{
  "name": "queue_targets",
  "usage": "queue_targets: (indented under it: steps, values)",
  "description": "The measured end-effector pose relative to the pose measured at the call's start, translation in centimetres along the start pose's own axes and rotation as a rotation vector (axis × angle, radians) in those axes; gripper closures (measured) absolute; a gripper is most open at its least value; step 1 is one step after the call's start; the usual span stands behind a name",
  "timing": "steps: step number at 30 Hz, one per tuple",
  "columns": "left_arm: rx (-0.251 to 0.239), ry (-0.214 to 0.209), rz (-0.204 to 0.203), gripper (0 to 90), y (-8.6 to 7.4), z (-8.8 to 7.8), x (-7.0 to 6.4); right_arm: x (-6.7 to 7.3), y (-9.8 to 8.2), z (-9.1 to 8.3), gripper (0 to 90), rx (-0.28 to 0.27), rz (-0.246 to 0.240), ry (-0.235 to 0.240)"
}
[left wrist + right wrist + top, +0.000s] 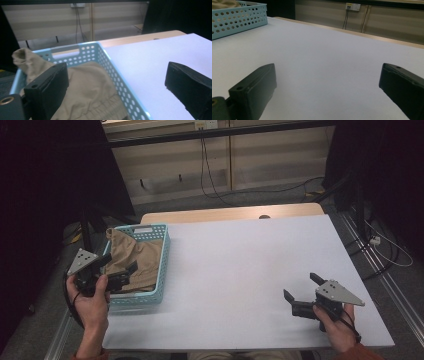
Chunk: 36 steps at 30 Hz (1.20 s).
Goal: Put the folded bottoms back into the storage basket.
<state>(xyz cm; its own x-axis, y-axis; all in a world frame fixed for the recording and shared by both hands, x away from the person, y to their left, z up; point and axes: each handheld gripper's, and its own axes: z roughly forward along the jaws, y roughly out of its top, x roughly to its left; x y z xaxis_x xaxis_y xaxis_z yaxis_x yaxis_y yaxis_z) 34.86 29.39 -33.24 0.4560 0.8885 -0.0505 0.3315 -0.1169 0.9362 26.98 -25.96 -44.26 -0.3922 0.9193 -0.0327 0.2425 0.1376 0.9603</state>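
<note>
Here the tan cloth point(87, 85) lies in the basket point(117, 75) between the left gripper's point(117, 87) spread fingers point(47, 87).

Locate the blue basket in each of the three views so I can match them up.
High view: the blue basket sits at the table's left edge, tan cloth inside, by the left gripper.
Left gripper view: lower left, its holed wall running between the open jaws.
Right gripper view: top left corner.
Shared landmark: the white table.
</note>
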Motion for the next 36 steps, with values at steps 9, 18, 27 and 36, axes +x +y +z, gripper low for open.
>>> queue_targets:
  steps: [9, 18, 27, 36]
  values:
    - [-0.016, -0.041, -0.007, 4.3, 0.0, 0.8, -1.8, 0.0, 0.0, 0.0, 1.4, -0.002, -0.001, 0.003]
    - [0.006, -0.106, -0.002, 4.3, 0.4, 2.2, -3.4, 0.0, 0.0, 0.0, 1.4, -0.002, -0.005, 0.005]
    - [0.032, -0.116, 0.034, 4.3, -0.4, 3.7, -5.9, 0.0, 0.0, 0.0, 1.4, -0.002, -0.004, 0.008]
    - [0.038, -0.193, 0.05, 3.8, -1.2, 5.2, -7.7, 0.1, 0.0, 0.1, 1.4, -0.002, -0.005, 0.011]
